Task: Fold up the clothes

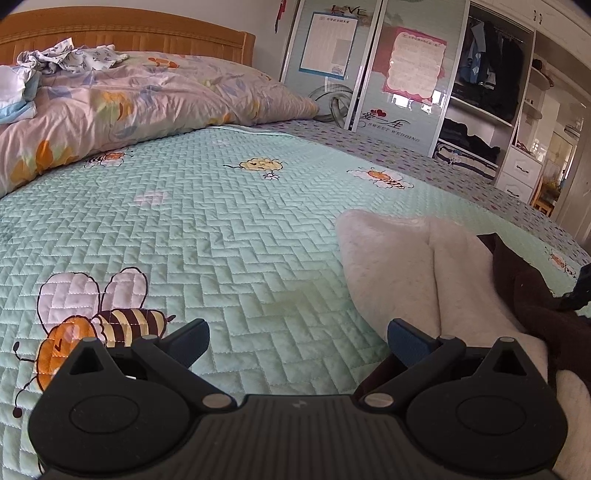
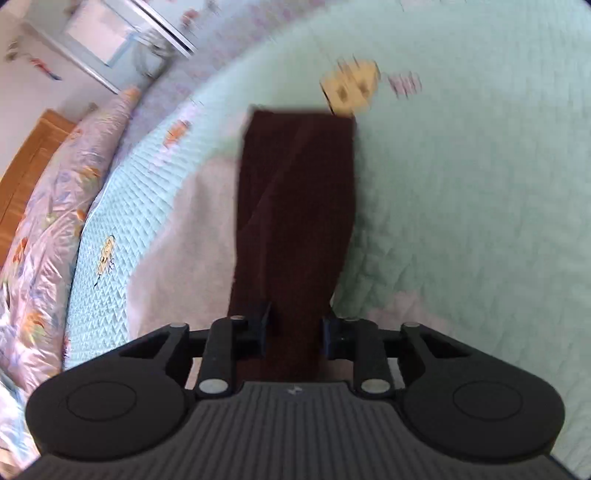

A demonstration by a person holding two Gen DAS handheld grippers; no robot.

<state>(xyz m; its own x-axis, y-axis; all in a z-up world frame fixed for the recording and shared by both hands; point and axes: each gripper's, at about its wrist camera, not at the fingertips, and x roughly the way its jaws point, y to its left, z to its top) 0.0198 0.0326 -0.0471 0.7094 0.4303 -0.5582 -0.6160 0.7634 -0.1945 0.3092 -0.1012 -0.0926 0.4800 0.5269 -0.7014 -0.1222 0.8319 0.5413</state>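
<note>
My right gripper [image 2: 293, 326] is narrowed down on the dark brown garment [image 2: 295, 206]: cloth runs between both pads and looks pinched, though the view is blurred. From there the brown strip stretches away over the bed, long and narrow, far end cut square, one soft crease down its length. Fabric looks thick and matte, fleece-like.

My left gripper [image 1: 298, 341] is spread wide and holds nothing; its right fingertip [image 1: 404, 338] sits at the edge of the white fleece garment [image 1: 399, 258], contact unclear. The white piece is fuzzy, lumpy, with a fold line down the middle; brown cloth lies over its right side.

All of it rests on the mint quilted bedspread [image 1: 221, 229], zigzag stitching with bee prints. Floral duvet [image 1: 122, 99] bunched toward the wooden headboard [image 1: 140, 31].
</note>
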